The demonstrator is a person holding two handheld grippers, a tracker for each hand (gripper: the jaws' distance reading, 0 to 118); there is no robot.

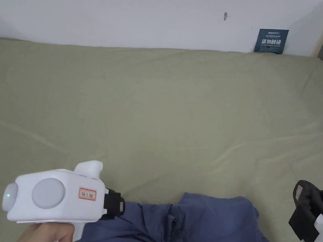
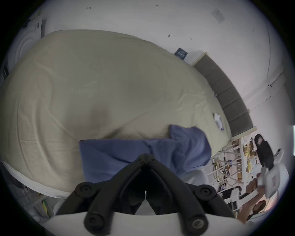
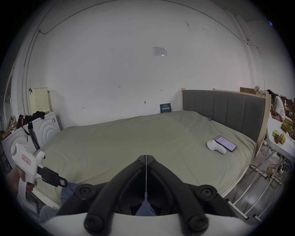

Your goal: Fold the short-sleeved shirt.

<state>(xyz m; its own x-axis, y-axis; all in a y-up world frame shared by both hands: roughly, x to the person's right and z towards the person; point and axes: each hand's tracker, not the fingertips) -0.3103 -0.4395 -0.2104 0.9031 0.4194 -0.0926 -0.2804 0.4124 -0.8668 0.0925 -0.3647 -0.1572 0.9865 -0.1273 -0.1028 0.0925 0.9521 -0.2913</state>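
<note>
Left hand-held gripper (image 2: 146, 158) jaws closed above rumpled blue shirt (image 2: 183, 148), olive bedsheet (image 2: 95, 87)

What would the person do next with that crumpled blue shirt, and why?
Probably bring the right gripper over to the blue shirt and pinch its right edge, since the shirt lies bunched at the near edge of the bed, and that gripper hovers shut beside it, holding nothing.

A mock bedroom inside a workspace: a bed (image 3: 143, 143) under an olive sheet, with a grey padded headboard (image 3: 223, 110), stands against a bare white wall (image 3: 111, 63). White washers (image 3: 46, 129) line one side; a tabletop (image 3: 277, 143) and loose cables (image 3: 274, 172) lie beyond the bed.
</note>
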